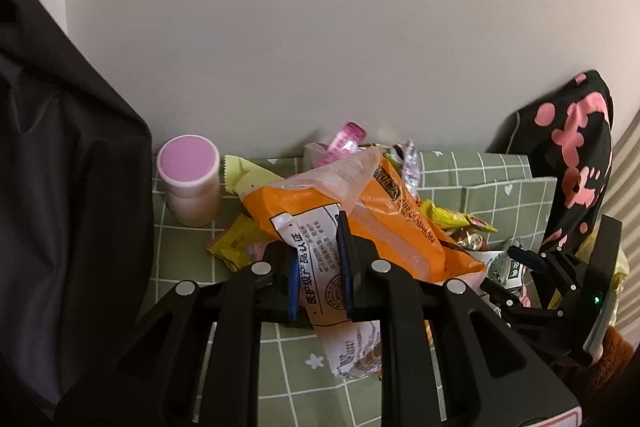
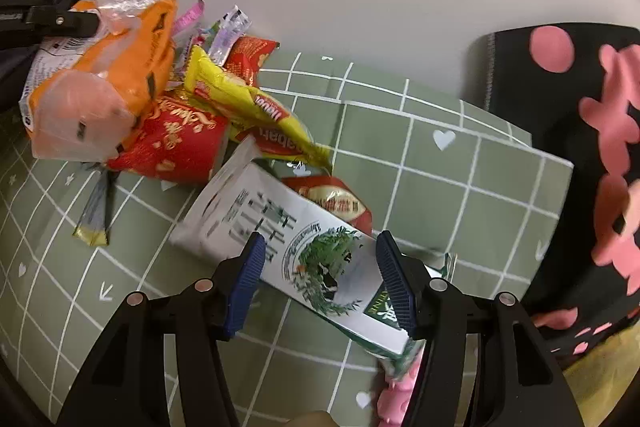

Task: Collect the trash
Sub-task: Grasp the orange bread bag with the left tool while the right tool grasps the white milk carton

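Note:
My left gripper (image 1: 320, 267) is shut on an orange and white plastic package (image 1: 360, 227), held a little above the green checked tablecloth (image 1: 480, 183). In the right wrist view the same package (image 2: 104, 83) hangs at the upper left with one left finger (image 2: 60, 21) on it. My right gripper (image 2: 320, 279) is open and straddles a white tissue pack with a panda print (image 2: 288, 235) lying slantwise on the cloth (image 2: 440, 187). The left wrist view shows this gripper (image 1: 510, 273) at the right. A pile of wrappers, yellow (image 2: 248, 99) and red (image 2: 176, 143), lies behind.
A pink-lidded jar (image 1: 188, 179) stands by the wall at the left. Dark fabric or a bag (image 1: 60, 187) fills the left side. A black cloth with pink shapes (image 2: 580, 167) rises on the right. A pink object (image 2: 396, 399) lies under the right gripper.

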`<control>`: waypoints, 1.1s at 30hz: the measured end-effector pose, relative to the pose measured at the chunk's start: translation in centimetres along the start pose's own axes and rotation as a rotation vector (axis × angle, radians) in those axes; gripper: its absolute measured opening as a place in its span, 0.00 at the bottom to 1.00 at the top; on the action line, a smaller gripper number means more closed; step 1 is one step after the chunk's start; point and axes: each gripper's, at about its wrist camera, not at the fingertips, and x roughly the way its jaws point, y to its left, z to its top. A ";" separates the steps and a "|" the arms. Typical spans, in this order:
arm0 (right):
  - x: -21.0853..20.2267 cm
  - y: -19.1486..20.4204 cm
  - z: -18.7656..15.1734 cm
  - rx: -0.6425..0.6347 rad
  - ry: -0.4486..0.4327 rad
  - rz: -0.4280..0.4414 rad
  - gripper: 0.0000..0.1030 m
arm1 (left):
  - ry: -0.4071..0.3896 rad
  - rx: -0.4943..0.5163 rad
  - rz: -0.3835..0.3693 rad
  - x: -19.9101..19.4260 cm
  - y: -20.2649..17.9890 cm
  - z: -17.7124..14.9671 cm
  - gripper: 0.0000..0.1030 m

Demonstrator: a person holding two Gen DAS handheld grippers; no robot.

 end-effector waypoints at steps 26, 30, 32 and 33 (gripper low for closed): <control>0.1 -6.1 -0.6 0.315 0.005 0.167 0.53 | -0.028 -0.007 -0.018 -0.5 0.6 0.7 0.14; -1.1 -5.4 -2.9 0.360 0.017 0.213 0.53 | -0.032 -0.006 -0.020 -0.7 0.4 0.7 0.14; -1.7 -4.4 -4.0 0.361 0.025 0.227 0.53 | -0.029 -0.005 -0.024 -0.6 0.2 0.6 0.14; -2.0 -4.1 -4.4 0.366 0.026 0.237 0.53 | -0.027 -0.004 -0.026 -0.6 0.1 0.6 0.14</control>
